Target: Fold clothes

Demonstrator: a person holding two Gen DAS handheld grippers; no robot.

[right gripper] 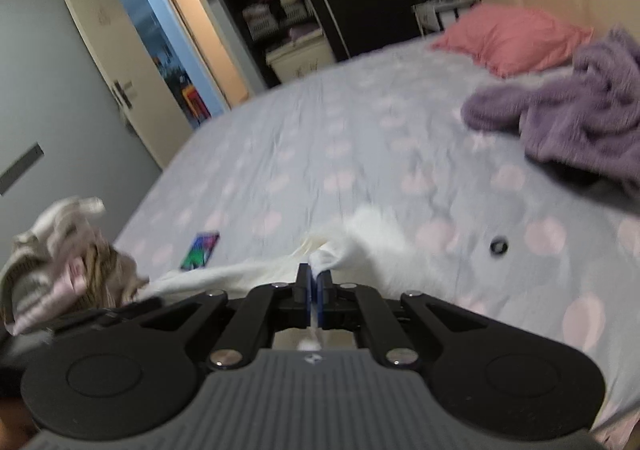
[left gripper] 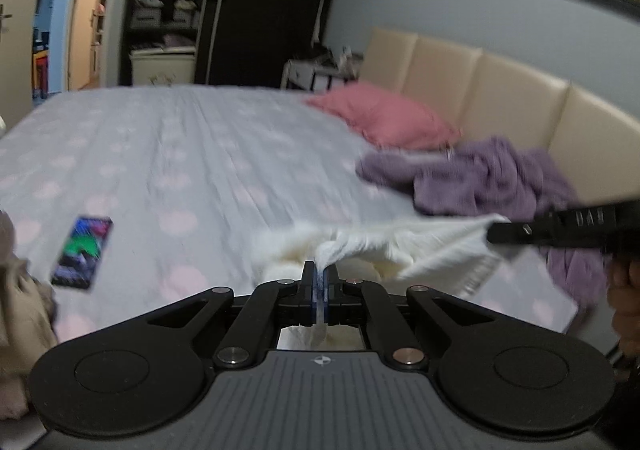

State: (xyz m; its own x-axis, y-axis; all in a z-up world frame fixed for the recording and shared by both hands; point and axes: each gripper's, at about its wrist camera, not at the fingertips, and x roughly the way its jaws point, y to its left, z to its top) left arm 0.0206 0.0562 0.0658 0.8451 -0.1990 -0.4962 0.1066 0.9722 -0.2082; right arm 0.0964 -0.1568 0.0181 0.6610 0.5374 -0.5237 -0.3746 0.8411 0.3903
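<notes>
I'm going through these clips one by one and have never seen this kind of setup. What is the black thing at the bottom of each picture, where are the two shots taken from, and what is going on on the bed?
There is no robot: a person holds hand-held tongs in each hand, each with a wide-angle camera looking along its two fingers. One picture comes from the left tongs, the other from the right tongs. Both are shut on a white garment, which stretches between them. On the bed lie a pink pillow, a crumpled purple garment, a phone with a colourful screen and a small dark ring-shaped thing. A heap of beige and striped clothes sits at the left edge. Both pictures are blurred.
</notes>
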